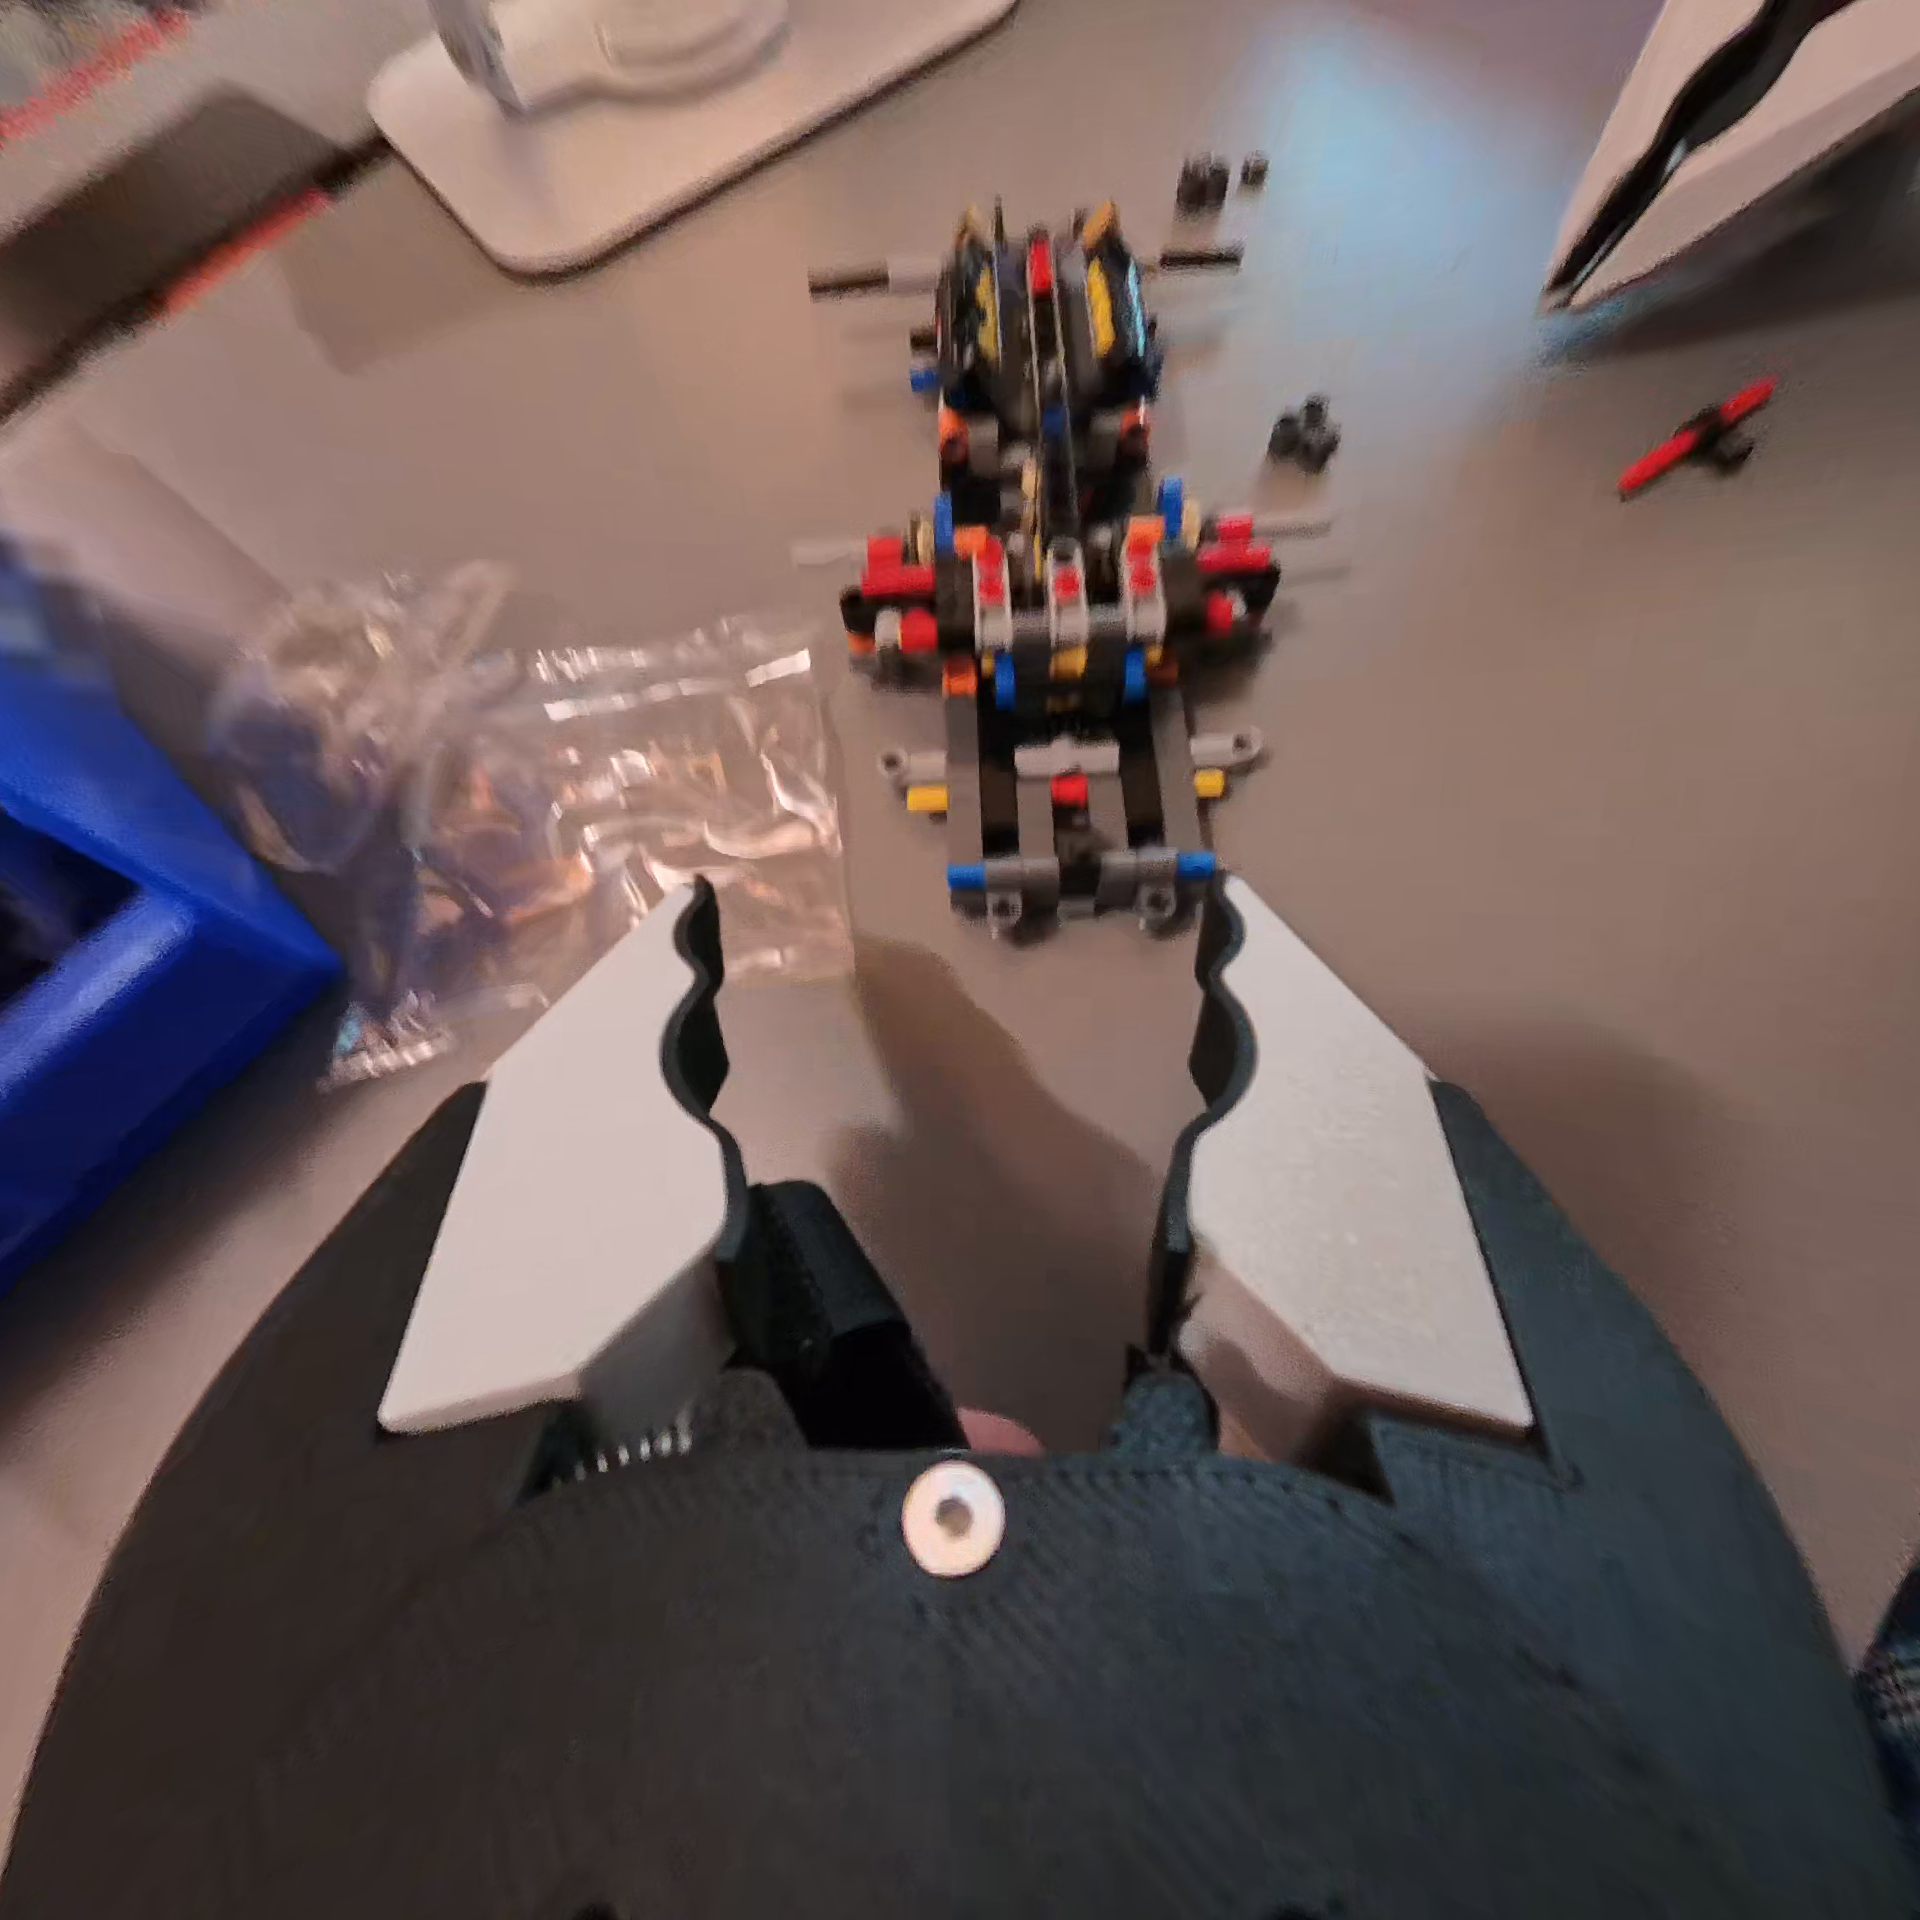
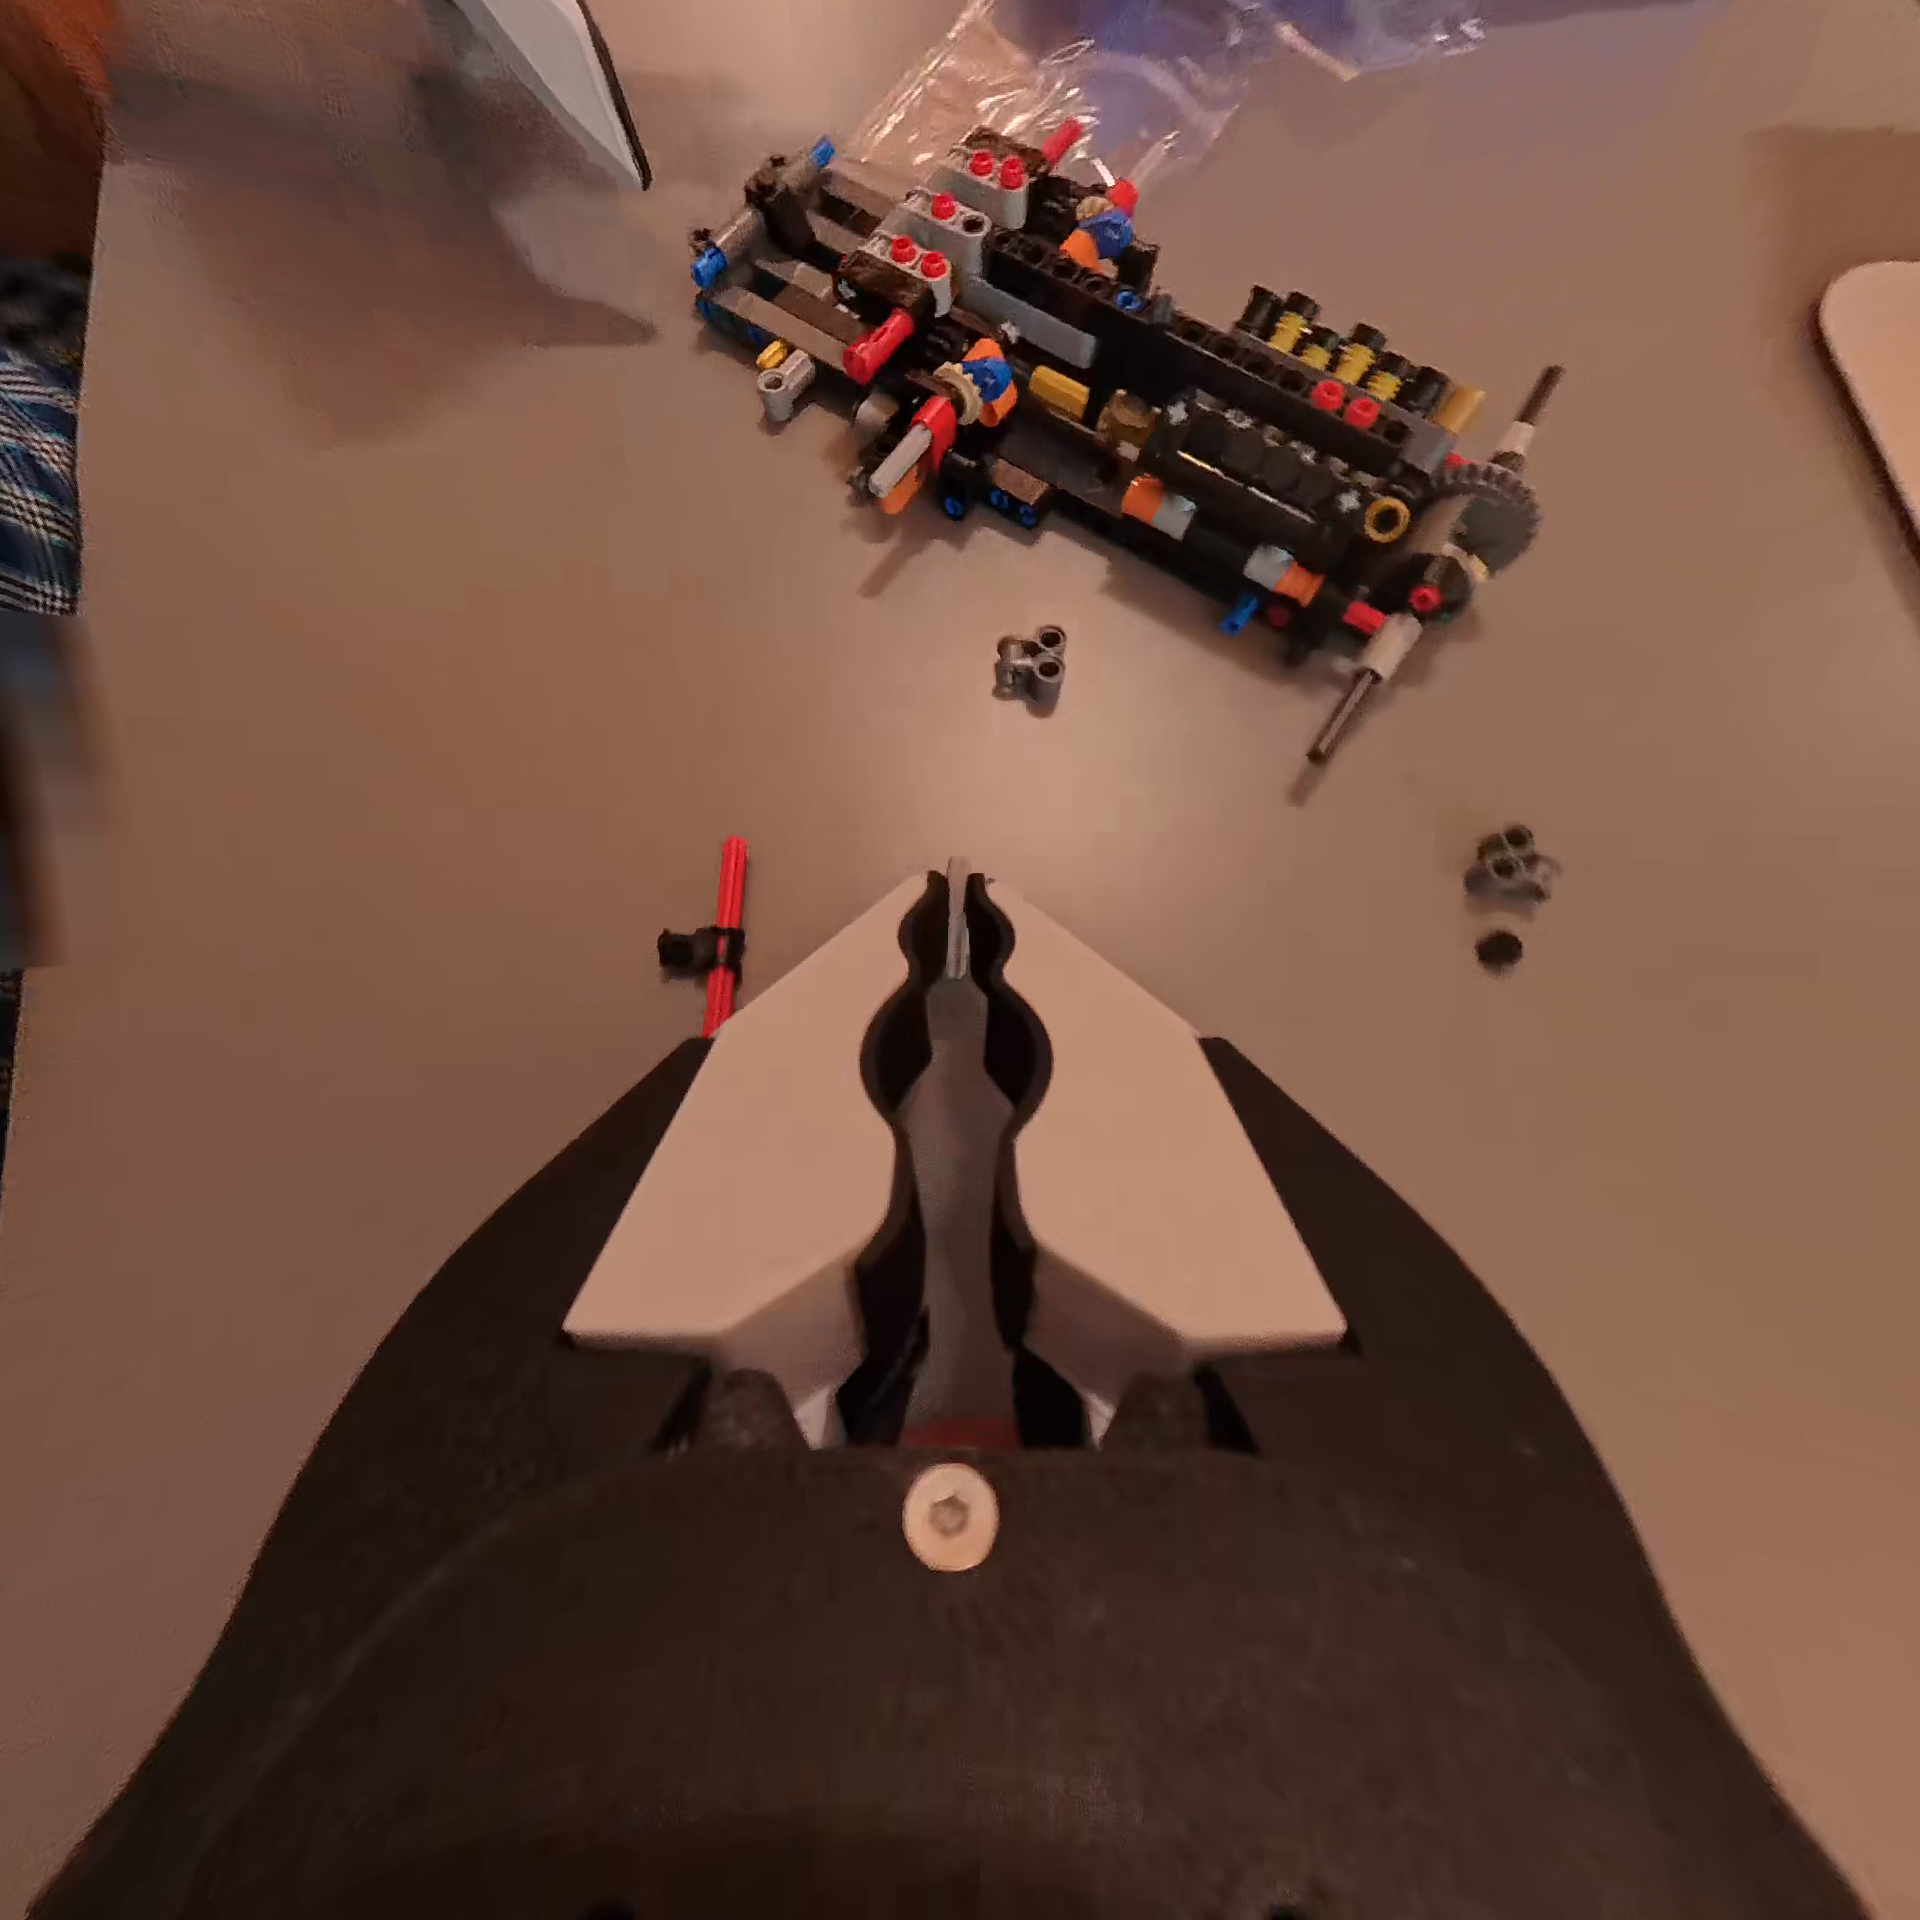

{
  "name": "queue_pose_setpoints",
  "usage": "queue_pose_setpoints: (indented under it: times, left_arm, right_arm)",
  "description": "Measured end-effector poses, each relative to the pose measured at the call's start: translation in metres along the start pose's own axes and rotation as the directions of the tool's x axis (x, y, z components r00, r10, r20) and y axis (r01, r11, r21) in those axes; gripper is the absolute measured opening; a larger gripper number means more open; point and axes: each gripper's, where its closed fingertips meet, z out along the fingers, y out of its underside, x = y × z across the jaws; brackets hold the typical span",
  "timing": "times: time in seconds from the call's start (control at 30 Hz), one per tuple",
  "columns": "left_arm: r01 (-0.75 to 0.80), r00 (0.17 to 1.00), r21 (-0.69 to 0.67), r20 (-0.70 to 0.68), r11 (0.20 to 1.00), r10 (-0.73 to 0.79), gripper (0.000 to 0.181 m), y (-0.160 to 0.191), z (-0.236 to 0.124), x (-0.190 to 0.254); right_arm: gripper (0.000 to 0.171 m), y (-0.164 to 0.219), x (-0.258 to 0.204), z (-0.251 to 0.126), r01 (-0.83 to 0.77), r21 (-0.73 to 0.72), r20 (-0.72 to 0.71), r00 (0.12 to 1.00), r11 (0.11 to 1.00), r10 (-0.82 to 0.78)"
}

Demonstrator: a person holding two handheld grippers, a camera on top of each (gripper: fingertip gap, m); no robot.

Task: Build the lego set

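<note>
A long, partly built lego chassis (image 1: 1049,582) of black, grey, red, blue and yellow parts lies on the table, and it also shows in the right wrist view (image 2: 1091,384). My left gripper (image 1: 961,894) is open and empty, its tips just short of the chassis's near end. My right gripper (image 2: 956,888) is shut on a thin grey lego piece (image 2: 956,925) held between its tips, away from the chassis. A red axle with a black connector (image 2: 722,940) lies just left of the right gripper.
A clear plastic bag (image 1: 582,790) and a blue bin (image 1: 125,935) sit left of the chassis. Loose grey connectors (image 2: 1032,665) (image 2: 1512,862) and a small black piece (image 2: 1498,948) lie on the table. A white stand base (image 1: 665,125) is at the back. The grippers' ends are close to 20 centimetres from one another. The white stand base (image 1: 665,125) sits 30 centimetres or so from the ends of my right fingers.
</note>
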Motion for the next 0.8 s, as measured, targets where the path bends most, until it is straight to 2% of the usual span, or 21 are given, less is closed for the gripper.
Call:
queue_pose_setpoints:
  times: [0.13, 0.27, 0.43, 0.6, 0.8]
  left_arm:
    - [-0.117, 0.993, 0.076, 0.003, 0.990, 0.118, 0.087, -0.048, -0.002, 0.010]
    - [-0.262, 0.964, 0.095, -0.018, 0.960, 0.265, 0.085, -0.094, 0.015, 0.022]
    - [-0.399, 0.902, 0.119, -0.129, 0.909, 0.412, 0.082, -0.135, 0.045, 0.063]
    - [-0.551, 0.811, 0.093, -0.174, 0.829, 0.559, 0.074, -0.147, 0.073, 0.091]
    - [-0.612, 0.758, -0.001, -0.284, 0.790, 0.587, 0.054, -0.124, 0.072, 0.090]
  right_arm:
    - [0.000, 0.012, 0.004, -0.025, -0.065, 0.043, -0.074, 0.995, 0.997, 0.068]
    - [0.000, 0.026, 0.008, -0.060, -0.131, 0.101, -0.165, 0.975, 0.986, 0.146]
    - [0.000, 0.051, 0.009, -0.116, -0.206, 0.161, -0.291, 0.924, 0.965, 0.246]
    - [0.000, 0.084, 0.005, -0.154, -0.271, 0.185, -0.377, 0.868, 0.945, 0.323]
    - [0.000, 0.093, -0.004, -0.149, -0.277, 0.190, -0.365, 0.871, 0.942, 0.330]
